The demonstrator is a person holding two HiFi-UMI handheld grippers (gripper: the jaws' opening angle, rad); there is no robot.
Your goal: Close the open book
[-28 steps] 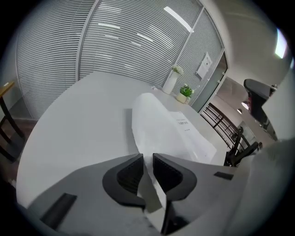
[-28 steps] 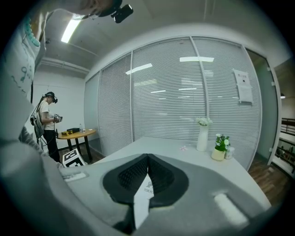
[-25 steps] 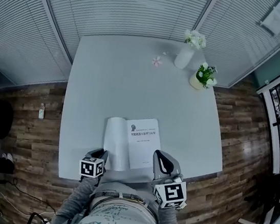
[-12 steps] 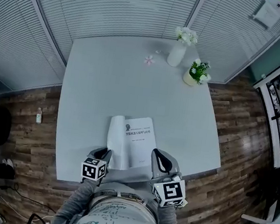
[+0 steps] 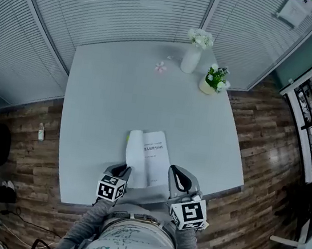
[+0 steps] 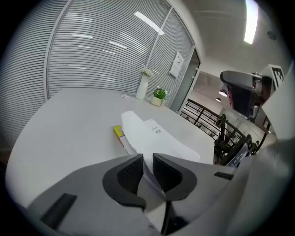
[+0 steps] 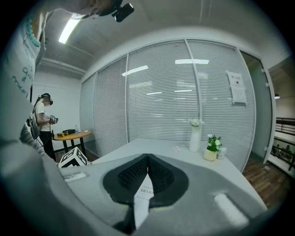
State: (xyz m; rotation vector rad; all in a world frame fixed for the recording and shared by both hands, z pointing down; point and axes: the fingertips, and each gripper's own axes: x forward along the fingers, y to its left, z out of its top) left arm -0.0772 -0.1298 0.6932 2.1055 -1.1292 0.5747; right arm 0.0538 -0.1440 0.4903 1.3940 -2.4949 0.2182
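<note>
The left gripper (image 6: 147, 159) is pinching curling white leaves of the book (image 5: 150, 159) between ribbed dark fingers, narrowly apart. The right gripper (image 7: 147, 157) is keeping its fingers meeting at the tips. The book is lying well apart from the slim vase (image 5: 190, 58).

Book (image 5: 150, 159) on table (image 5: 107, 103) nr front edge, vase (image 5: 190, 59) + plant (image 5: 213, 80) far-R corner
</note>
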